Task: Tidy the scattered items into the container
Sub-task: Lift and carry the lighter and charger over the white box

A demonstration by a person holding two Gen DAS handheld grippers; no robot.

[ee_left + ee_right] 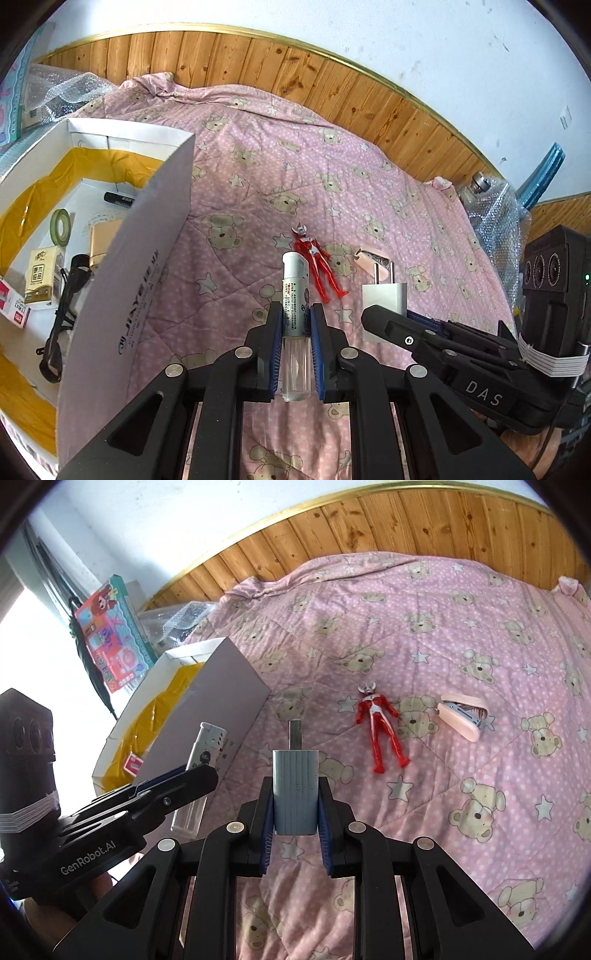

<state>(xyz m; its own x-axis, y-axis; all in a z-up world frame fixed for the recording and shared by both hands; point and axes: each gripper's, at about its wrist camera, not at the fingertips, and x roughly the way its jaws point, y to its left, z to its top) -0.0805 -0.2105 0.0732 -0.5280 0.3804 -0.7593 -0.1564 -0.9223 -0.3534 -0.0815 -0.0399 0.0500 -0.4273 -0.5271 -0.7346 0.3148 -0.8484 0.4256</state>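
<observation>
Pink quilt (pixel 258 177) below: left fingers (pixel 275 332) pinch lighter (pixel 295 317), right fingers (pixel 266 823) pinch charger (pixel 295 794).

Right gripper (pixel 384 321) reads "DAS"; left gripper (pixel 207 775) "GenRobot.AI".

Open pink bedspread (pixel 424 602) across the upper right of the frame, red figure (pixel 380 727) and pink stapler (pixel 461 716) mid-frame, tall box wall (pixel 144 266) blocking the left, open-topped.
</observation>
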